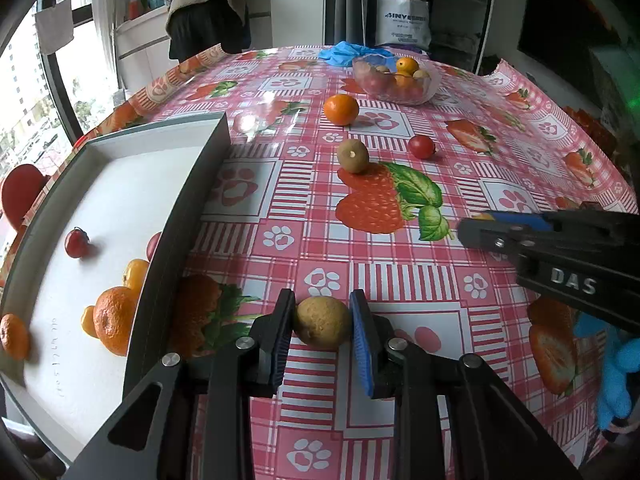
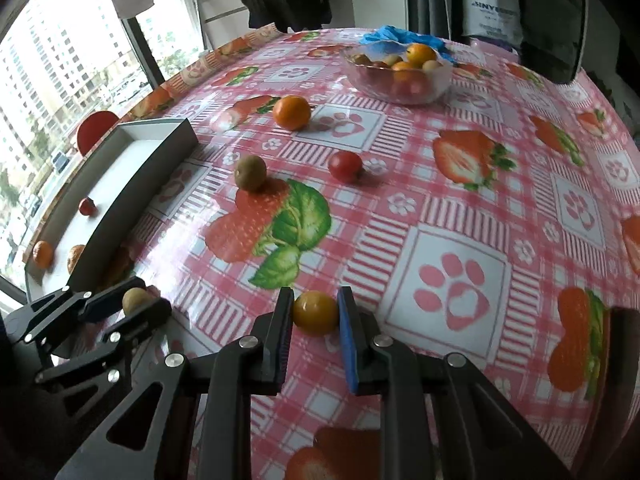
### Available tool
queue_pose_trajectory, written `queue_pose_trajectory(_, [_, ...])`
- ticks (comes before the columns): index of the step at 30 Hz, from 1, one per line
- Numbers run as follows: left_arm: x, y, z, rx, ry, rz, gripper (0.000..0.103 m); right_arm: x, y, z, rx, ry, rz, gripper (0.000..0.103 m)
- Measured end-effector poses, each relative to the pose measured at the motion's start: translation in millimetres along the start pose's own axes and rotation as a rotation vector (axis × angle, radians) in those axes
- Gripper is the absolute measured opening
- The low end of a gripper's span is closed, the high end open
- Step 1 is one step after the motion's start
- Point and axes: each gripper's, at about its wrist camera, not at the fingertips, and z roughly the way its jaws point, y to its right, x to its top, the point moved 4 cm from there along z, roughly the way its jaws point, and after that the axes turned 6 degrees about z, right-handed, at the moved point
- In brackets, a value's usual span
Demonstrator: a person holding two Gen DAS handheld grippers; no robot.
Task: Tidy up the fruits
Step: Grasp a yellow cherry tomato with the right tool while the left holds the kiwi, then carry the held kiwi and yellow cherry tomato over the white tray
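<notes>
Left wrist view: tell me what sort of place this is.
Probably a home dining area in a high-rise flat. A table wears a strawberry-and-paw-print oilcloth, a glass bowl of fruit sits at its far side, and the window at left looks out on apartment blocks.

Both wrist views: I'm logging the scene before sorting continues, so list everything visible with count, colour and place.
Grey-walled white tray: one, table's left edge, holding oranges, red tomatoes and yellow fruit.
Clear glass bowl: one, far side, mixed fruit inside.
Loose round orange: one, mid-table.
Loose brown kiwi: one, centre.
Loose red cherry tomato: one, right of kiwi.
Blue crumpled glove: one, behind bowl.
Pink checked tablecloth: one, covering the table.
Left gripper: jaws around brown-yellow kiwi.
Right gripper: jaws around small yellow-orange fruit.
</notes>
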Motion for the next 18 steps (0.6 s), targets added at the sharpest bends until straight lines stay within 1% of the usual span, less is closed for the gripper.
queue_pose_trajectory(5, [0.2,0.2,0.0,-0.002,-0.005,-0.001,0.030,-6.4,2.4,-3.7,0.004,-0.002,0.007,0.024])
queue_pose_trajectory(8, [1.9,-1.1,0.7,-0.008,-0.024,-0.009,0.030,-6.6,2.2,-7.0,0.007,0.002,0.009,0.024])
queue_pose_trajectory(12, [2.7,-3.1,-1.4,-0.040,-0.041,-0.038,0.030,-3.8,1.3,-13.1,0.011,0.013,0.011,0.024])
queue_pose_trajectory(15, [6.3,-3.4,-7.0,-0.047,-0.033,-0.045,0.030,-1.4,-0.4,-16.3,0.014,0.019,0.011,0.024])
queue_pose_trajectory(18, [13.5,-6.0,-17.6,-0.054,-0.006,-0.052,0.030,1.2,-3.9,-19.2,0.016,0.024,0.008,0.024])
